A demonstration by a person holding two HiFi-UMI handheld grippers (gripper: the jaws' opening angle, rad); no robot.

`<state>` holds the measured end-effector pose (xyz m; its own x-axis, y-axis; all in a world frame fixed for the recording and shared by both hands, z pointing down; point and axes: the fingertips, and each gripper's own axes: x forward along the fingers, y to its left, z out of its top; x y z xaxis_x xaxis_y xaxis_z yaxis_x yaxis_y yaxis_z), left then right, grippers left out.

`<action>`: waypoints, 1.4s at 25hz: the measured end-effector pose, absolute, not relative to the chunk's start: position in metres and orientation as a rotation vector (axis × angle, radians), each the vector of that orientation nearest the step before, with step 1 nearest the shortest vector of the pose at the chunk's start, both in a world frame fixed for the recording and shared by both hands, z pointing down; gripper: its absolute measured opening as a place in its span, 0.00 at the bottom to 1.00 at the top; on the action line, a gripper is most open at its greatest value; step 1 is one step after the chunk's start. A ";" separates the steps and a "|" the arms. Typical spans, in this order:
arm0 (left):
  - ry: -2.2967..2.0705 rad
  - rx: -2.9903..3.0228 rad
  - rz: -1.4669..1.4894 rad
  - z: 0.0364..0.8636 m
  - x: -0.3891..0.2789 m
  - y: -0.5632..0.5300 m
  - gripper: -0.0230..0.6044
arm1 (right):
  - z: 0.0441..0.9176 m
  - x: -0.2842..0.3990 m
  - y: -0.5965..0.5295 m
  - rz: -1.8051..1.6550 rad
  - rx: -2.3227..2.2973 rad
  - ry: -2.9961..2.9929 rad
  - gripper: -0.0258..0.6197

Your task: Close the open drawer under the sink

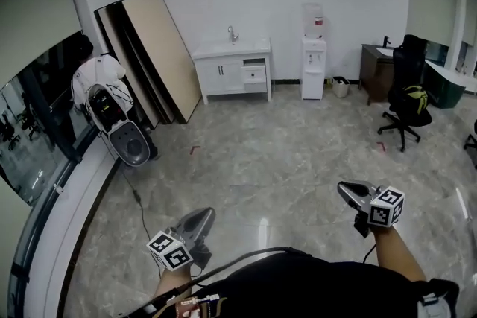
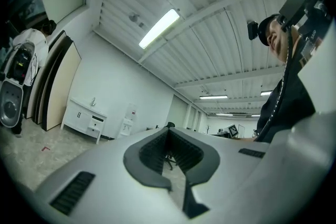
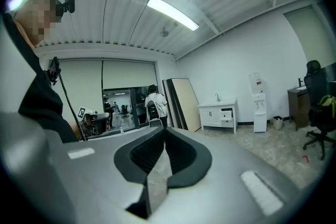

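Note:
A white sink cabinet stands against the far wall, with a tap on top. Its upper right drawer is pulled out. Both grippers are far from it, low in the head view in front of the person's body. The left gripper and the right gripper point toward the far wall, jaws shut and holding nothing. The cabinet and its drawer show small at the left of the left gripper view, past the left gripper. In the right gripper view the cabinet lies right of the right gripper.
A water dispenser stands right of the cabinet. Large boards lean on the wall to its left. A person in a white top and a grey machine are by the glass wall. An office chair and desk are at right.

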<state>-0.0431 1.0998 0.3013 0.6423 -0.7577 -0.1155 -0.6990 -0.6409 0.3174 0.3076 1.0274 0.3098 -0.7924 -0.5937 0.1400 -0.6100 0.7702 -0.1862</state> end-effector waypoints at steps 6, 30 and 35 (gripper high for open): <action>-1.130 2.637 -0.367 0.309 0.021 1.056 0.04 | 0.317 0.361 0.987 0.357 0.992 -2.874 0.04; -0.877 2.721 -0.329 0.303 -0.096 0.773 0.04 | 0.309 0.256 0.774 0.327 1.312 -2.784 0.04; -0.871 2.726 -0.307 0.306 -0.134 0.723 0.04 | 0.310 0.214 0.728 0.289 1.334 -2.754 0.04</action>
